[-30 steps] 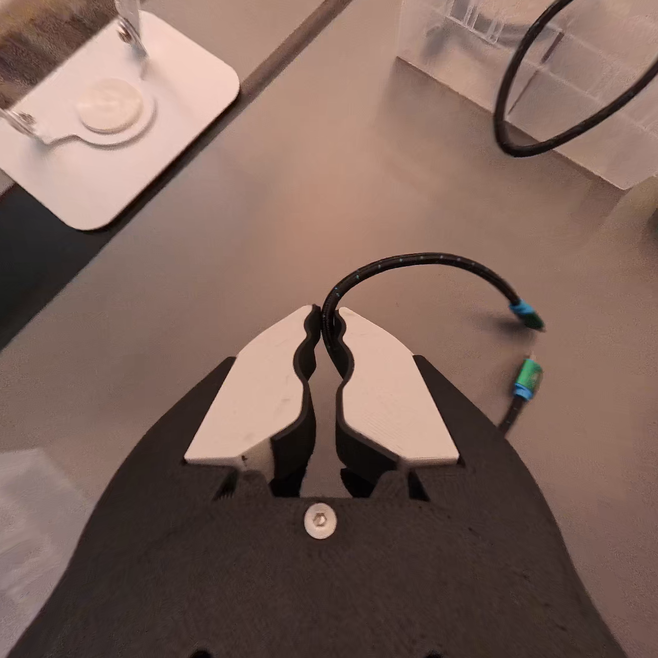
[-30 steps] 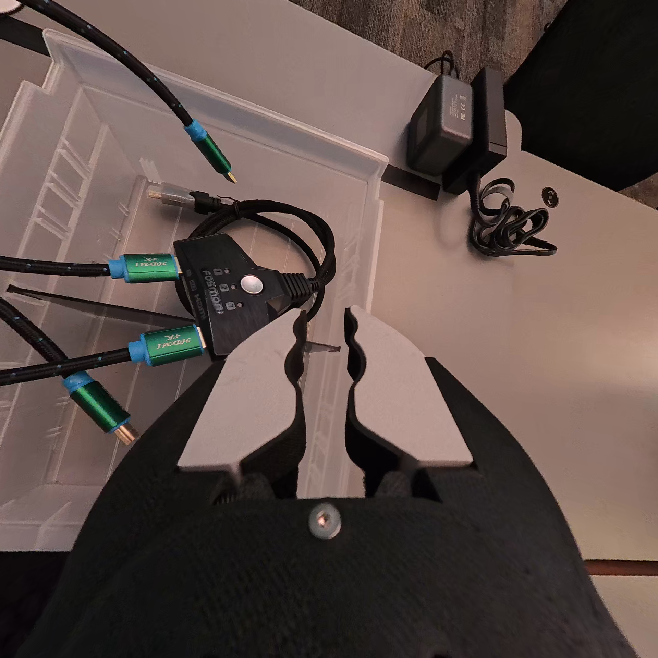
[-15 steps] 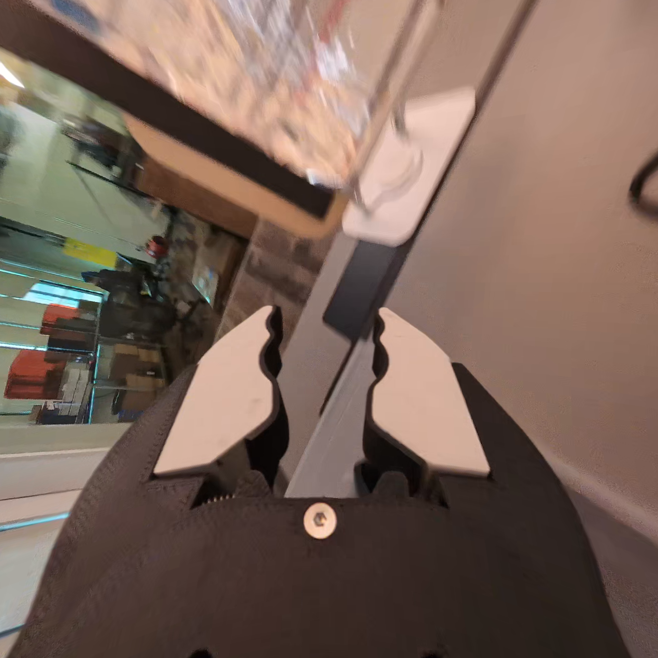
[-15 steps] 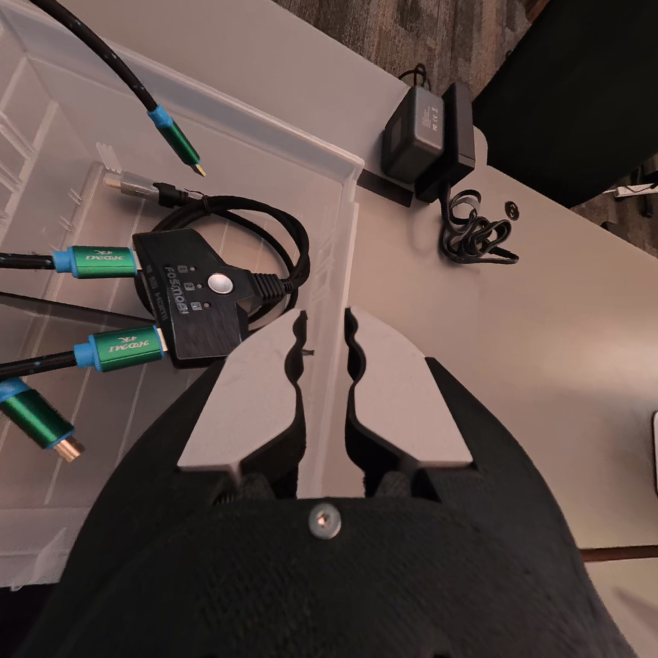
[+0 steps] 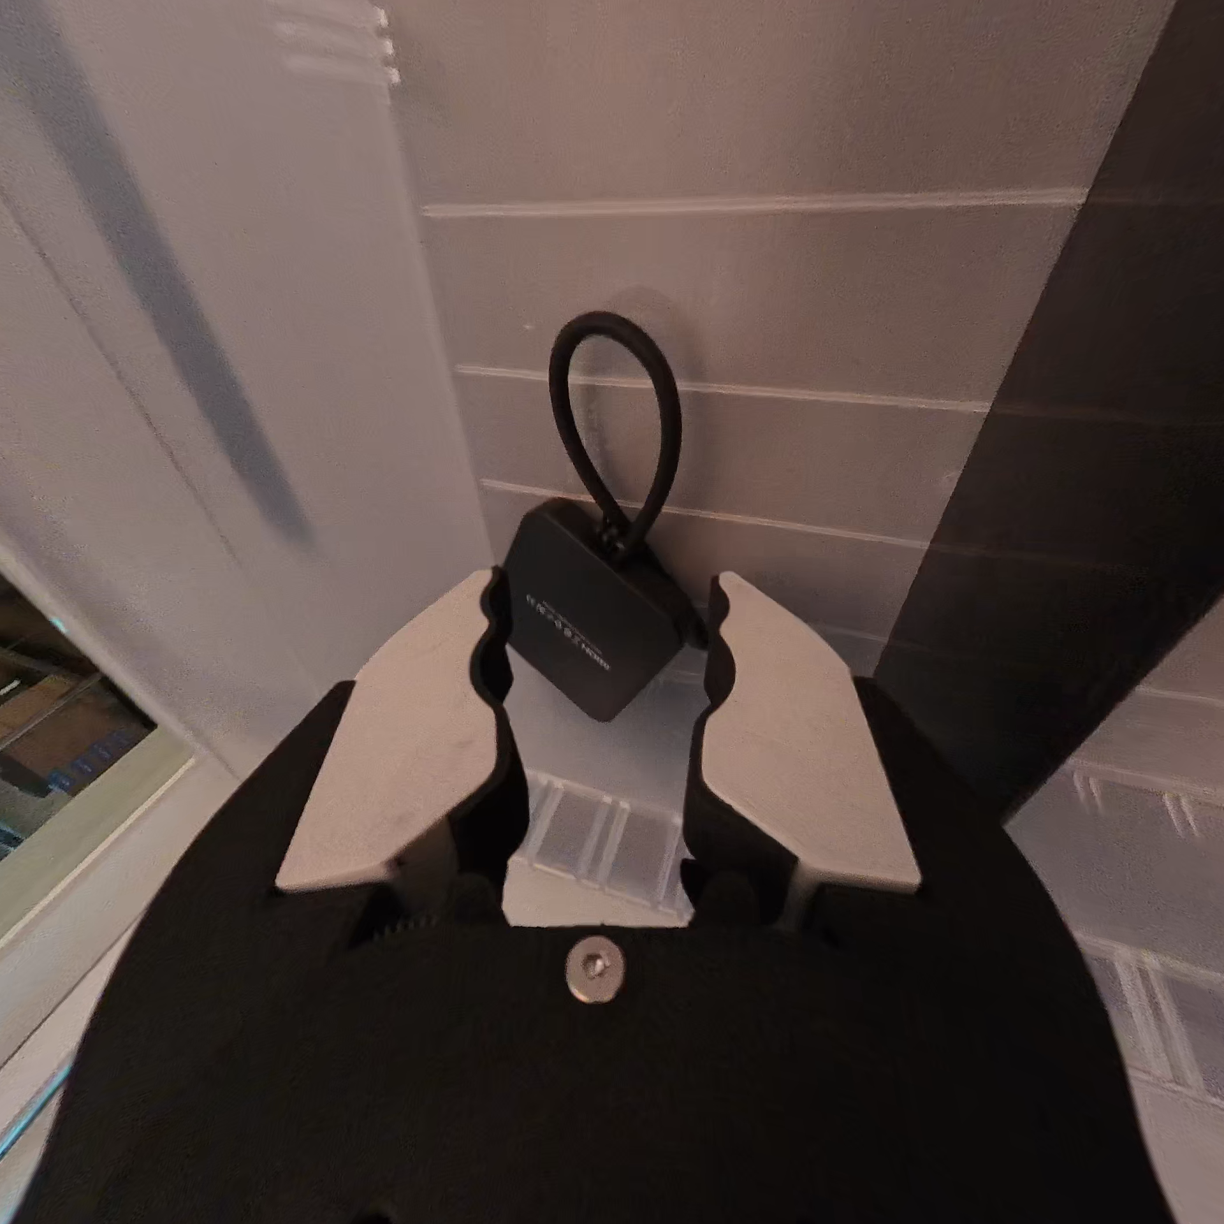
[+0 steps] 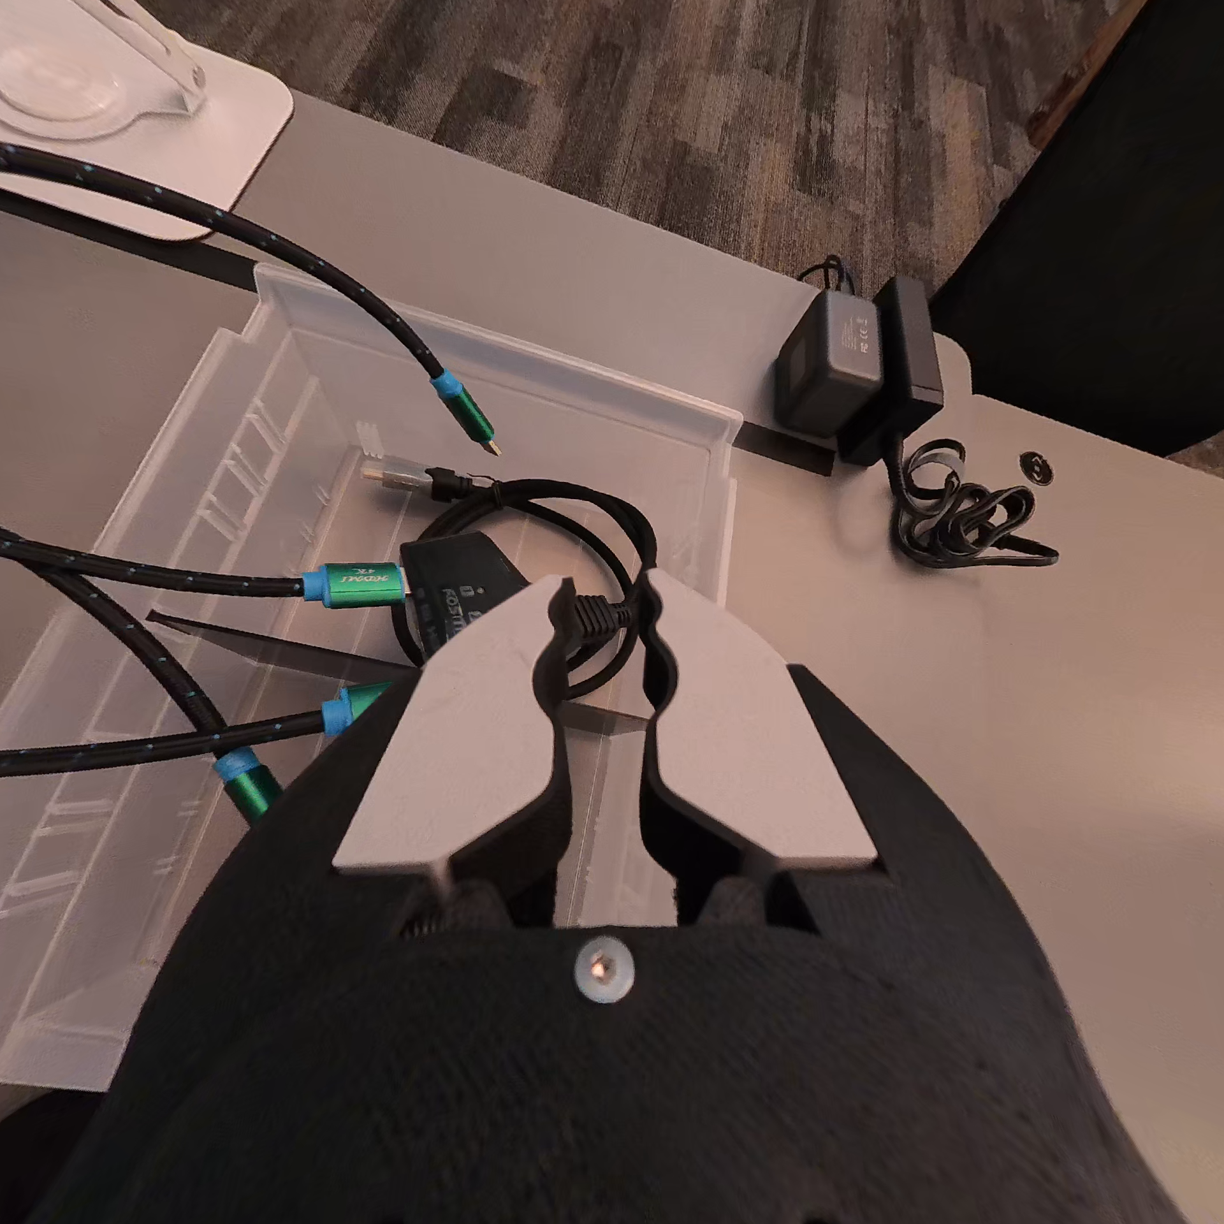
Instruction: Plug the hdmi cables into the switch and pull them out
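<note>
The black HDMI switch (image 6: 457,583) lies in a clear plastic bin (image 6: 503,351). Two green-and-blue HDMI plugs sit in its left side, the upper plug (image 6: 361,583) in full view and the lower plug (image 6: 351,712) half hidden by my finger. A third plug (image 6: 463,414) hangs free above the bin, and another (image 6: 245,785) lies at lower left. My right gripper (image 6: 606,583) is open, its fingers on either side of the switch's own cord (image 6: 596,612). My left gripper (image 5: 606,579) is open and empty. It faces a flat black box (image 5: 589,629) with a looped cord (image 5: 616,424), among clear plastic walls.
A black power adapter (image 6: 854,371) and its coiled cord (image 6: 960,510) lie on the grey table right of the bin. A white stand base (image 6: 132,99) sits at the far left. The table edge and dark carpet (image 6: 662,99) are beyond.
My left gripper let go of the braided cable, opened and swung round to face the black box. My right gripper moved forward over the switch's cord end.
</note>
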Demonstrator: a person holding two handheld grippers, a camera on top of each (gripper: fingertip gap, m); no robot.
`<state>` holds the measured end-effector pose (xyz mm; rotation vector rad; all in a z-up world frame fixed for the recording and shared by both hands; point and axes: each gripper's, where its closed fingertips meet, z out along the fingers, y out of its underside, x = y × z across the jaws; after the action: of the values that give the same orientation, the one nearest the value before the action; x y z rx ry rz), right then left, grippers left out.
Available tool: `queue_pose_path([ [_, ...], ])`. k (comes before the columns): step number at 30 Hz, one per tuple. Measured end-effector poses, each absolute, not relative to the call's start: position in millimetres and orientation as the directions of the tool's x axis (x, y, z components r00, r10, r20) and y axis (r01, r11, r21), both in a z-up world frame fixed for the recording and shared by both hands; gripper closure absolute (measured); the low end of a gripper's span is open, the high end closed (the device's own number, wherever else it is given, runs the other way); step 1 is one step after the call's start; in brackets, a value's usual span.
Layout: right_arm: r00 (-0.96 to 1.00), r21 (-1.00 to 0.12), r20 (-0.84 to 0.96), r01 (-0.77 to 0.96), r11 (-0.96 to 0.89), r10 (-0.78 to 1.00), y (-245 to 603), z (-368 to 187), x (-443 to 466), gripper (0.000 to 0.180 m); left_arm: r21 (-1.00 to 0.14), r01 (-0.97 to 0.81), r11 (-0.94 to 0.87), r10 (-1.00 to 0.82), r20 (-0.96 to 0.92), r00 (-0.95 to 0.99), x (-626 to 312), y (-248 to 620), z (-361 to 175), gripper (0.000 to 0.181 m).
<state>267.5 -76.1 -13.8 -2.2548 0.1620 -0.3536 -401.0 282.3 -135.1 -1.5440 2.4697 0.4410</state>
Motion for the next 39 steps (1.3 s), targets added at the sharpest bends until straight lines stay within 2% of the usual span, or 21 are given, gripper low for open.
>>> queue_pose_path([
  [3, 0.954, -0.756, 0.193, -0.004, -0.655, -0.229, -73.2, -17.3, 266.1, 0.161, 0.034, -0.899, 0.437, -0.857, -0.289, -0.427, -382.0, 271.3, -135.2, 0.145],
  [5, 0.956, -0.743, 0.195, -0.003, -0.669, -0.221, -70.7, -22.4, 265.1, 0.161, -0.006, -0.893, 0.449, -0.858, -0.280, -0.430, -372.2, 265.2, -136.9, 0.149],
  [8, 0.955, -0.722, 0.204, -0.001, -0.692, -0.214, -68.5, -29.5, 265.3, 0.161, 0.020, -0.879, 0.476, -0.843, -0.275, -0.462, -369.1, 262.5, -148.0, 0.146],
  [11, 0.955, -0.711, 0.206, -0.002, -0.703, -0.211, -68.3, -33.9, 266.1, 0.161, -0.020, -0.876, 0.482, -0.852, -0.243, -0.464, -365.3, 254.5, -153.6, 0.174],
  [15, 0.954, -0.710, 0.208, -0.004, -0.704, -0.216, -68.5, -35.5, 268.3, 0.162, -0.102, -0.931, 0.352, -0.927, -0.179, -0.330, -366.4, 254.3, -138.8, 0.176],
  [21, 0.956, -0.718, 0.208, 0.005, -0.696, -0.207, -65.4, -34.9, 267.4, 0.164, -0.464, -0.843, 0.271, -0.946, -0.291, -0.144, -350.1, 258.1, -44.8, 0.177],
  [24, 0.962, -0.728, 0.195, 0.011, -0.685, -0.192, -61.1, -33.8, 263.8, 0.165, -0.647, -0.736, 0.198, -0.971, -0.230, -0.059, -345.1, 248.6, -1.9, 0.177],
  [26, 0.964, -0.737, 0.200, 0.028, -0.676, -0.178, -58.1, -30.0, 260.5, 0.165, -0.725, -0.672, 0.150, -0.983, -0.183, -0.021, -341.1, 240.2, 21.6, 0.177],
  [34, 0.970, -0.829, 0.218, 0.127, -0.544, -0.106, -50.8, 17.3, 228.6, 0.166, -0.852, -0.520, 0.063, -0.998, -0.061, -0.021, -305.3, 170.6, 88.4, 0.177],
  [39, 0.977, -0.885, 0.209, 0.201, -0.420, 0.026, -44.2, 50.5, 182.6, 0.166, -0.853, -0.512, 0.101, -0.995, -0.075, -0.072, -262.0, 109.2, 82.9, 0.177],
])
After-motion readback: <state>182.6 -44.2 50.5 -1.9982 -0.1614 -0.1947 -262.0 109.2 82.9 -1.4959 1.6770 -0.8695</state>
